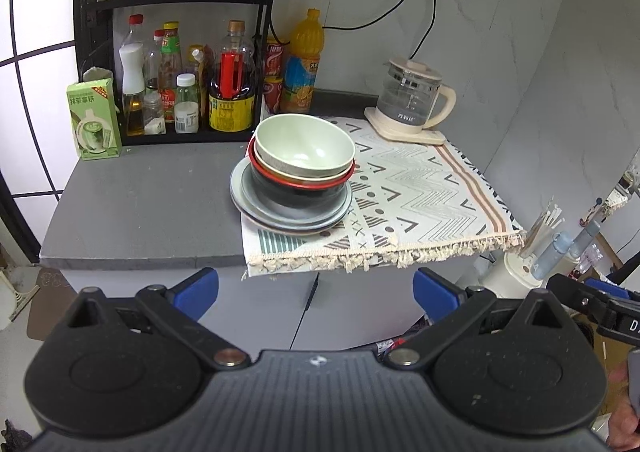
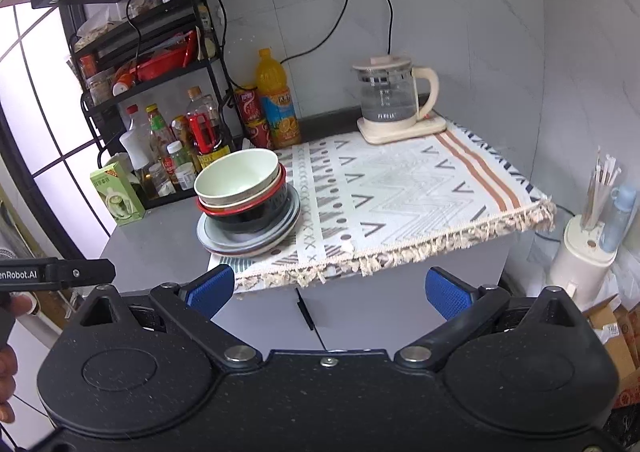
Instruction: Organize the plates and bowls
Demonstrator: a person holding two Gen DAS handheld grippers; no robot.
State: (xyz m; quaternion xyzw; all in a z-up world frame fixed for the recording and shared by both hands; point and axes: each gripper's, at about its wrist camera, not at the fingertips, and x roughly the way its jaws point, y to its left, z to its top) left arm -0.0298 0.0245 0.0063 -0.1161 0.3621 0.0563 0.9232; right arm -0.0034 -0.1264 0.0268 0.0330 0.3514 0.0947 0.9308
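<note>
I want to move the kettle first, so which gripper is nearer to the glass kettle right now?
Right, though only slightly. The right gripper sits below the cloth's front edge, nearer the glass kettle. The left gripper is further left, facing the bowl stack.

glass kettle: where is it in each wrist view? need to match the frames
Left wrist: glass kettle upper right of centre, on the patterned cloth's far corner, right of the bowl stack.
Right wrist: kettle upper centre-right, same far corner of the cloth.
Shared landmark: orange juice bottle, left of the kettle in both.
</note>
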